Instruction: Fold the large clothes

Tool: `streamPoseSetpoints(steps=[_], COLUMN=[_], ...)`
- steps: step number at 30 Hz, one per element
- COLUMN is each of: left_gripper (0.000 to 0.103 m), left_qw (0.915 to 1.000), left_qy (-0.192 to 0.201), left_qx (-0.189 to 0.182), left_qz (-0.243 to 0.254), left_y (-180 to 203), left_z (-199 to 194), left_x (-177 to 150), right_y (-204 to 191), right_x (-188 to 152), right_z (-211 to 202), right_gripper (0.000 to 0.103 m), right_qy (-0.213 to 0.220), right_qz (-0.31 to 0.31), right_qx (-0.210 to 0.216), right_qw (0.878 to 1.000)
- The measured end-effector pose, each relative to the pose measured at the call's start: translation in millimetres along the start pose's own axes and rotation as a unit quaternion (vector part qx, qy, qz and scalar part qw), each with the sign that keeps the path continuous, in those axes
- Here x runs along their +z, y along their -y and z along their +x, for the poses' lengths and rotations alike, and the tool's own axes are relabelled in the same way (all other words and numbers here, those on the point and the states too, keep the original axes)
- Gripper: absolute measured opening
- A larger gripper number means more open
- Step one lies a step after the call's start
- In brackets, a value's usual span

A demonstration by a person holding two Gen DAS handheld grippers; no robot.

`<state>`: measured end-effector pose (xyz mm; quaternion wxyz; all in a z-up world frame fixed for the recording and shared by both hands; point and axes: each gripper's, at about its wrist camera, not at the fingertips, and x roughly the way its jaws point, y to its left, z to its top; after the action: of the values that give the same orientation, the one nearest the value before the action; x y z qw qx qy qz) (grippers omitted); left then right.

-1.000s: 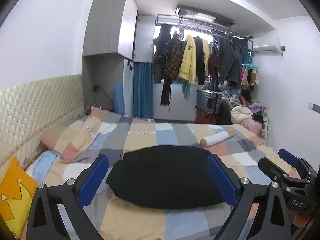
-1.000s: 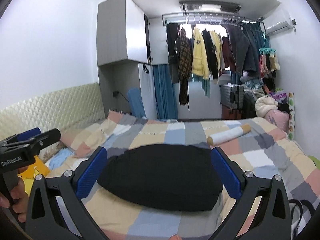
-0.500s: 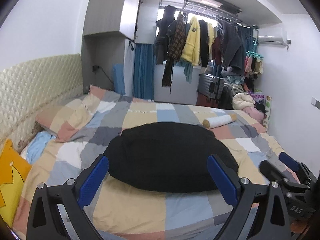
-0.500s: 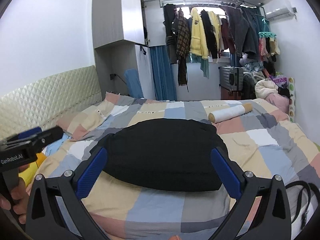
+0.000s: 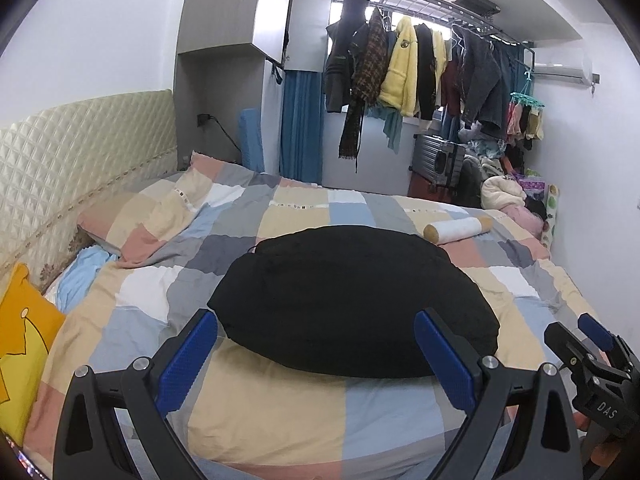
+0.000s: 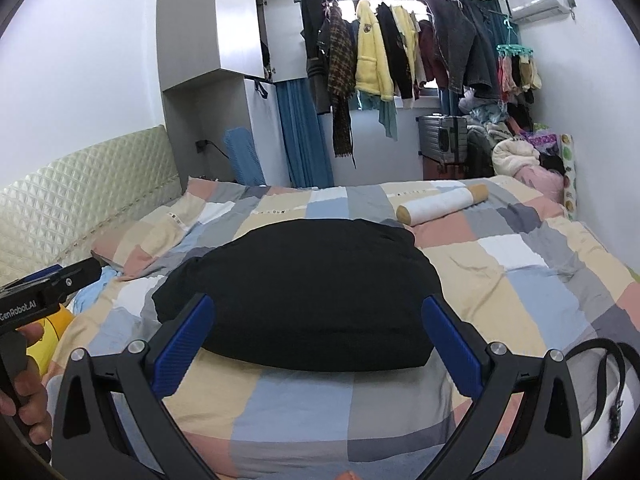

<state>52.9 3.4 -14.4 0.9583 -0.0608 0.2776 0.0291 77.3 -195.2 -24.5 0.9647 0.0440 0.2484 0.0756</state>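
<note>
Left gripper (image 5: 316, 354): hovering over near edge of bed, jaws spread wide, pinching nothing; blue pads (image 5: 444, 360) flanking view at 7 and 5 o'clock.
Right gripper (image 6: 318, 340): hovering likewise, jaws spread wide, gripping nothing; also showing in left cam at 4 o'clock.
Left hand (image 6: 20, 376): gripping handle of left gripper, showing at 8 o'clock in right cam.
Black garment (image 5: 352, 300): lying folded in a rounded bundle mid-bed, just beyond both sets of fingertips, not touching them as far as visible.
Checked bedspread (image 5: 272, 408): lying under garment, pastel squares, wrinkling twd 3 o'clock.
White roll (image 6: 442, 202): lying at 1 o'clock behind garment, apart from it.
Pillow (image 5: 156, 216): resting at 10 o'clock vs quilted headboard (image 5: 72, 160).
Yellow cushion (image 5: 20, 348): sitting at 8 o'clock, bed edge.
Black strap (image 6: 600, 364): looping at 4 o'clock in right cam.
Hanging clothes (image 6: 400, 44): dangling from rack at 12 o'clock, far wall.
Suitcase (image 6: 442, 138): standing under rack, approx 1 o'clock.
</note>
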Motion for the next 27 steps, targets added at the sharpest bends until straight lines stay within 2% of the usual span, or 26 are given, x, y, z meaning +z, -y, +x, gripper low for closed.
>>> streamPoseSetpoints(steps=[27], left_gripper=[0.1], left_qw=[1.0], left_qy=[0.0], left_qx=[0.001], left_qz=[-0.007], left_y=[-5.5], left_z=[-8.0], left_x=[-2.4], right_y=[-4.4], right_x=[-3.8], right_z=[-6.2], right_gripper=[0.103], right_qy=[-0.001], right_qz=[-0.004], right_qx=[-0.002], right_qw=[1.0])
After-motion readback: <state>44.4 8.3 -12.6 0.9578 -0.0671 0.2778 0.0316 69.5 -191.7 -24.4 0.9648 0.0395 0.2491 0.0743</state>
